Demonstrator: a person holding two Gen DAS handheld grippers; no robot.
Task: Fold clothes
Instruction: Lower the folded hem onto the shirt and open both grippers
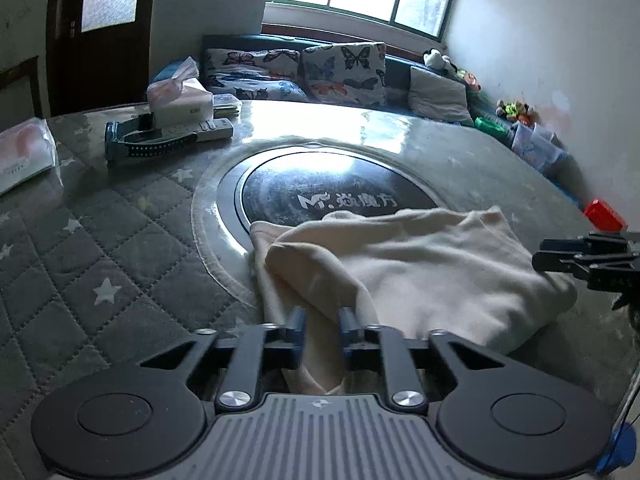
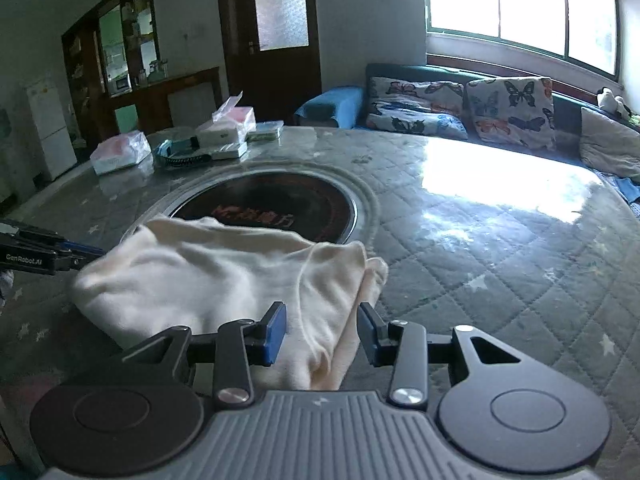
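Observation:
A cream garment (image 1: 404, 268) lies folded in a loose heap on the quilted round table, partly over the dark centre disc (image 1: 340, 184). My left gripper (image 1: 322, 322) has its blue fingers close together with a fold of the cloth's left corner pinched between them. In the right wrist view the same garment (image 2: 224, 276) lies ahead. My right gripper (image 2: 322, 330) is open, its fingers spread either side of the cloth's right corner. The right gripper also shows at the right edge of the left wrist view (image 1: 580, 260), and the left gripper at the left edge of the right wrist view (image 2: 80, 256).
At the table's far left stand a tissue box (image 1: 180, 100), a remote (image 1: 212, 128), a dark tool (image 1: 148, 144) and plastic-wrapped packs (image 1: 24, 152). A sofa with butterfly cushions (image 1: 344, 72) runs behind the table. A red object (image 1: 604, 214) sits at the right edge.

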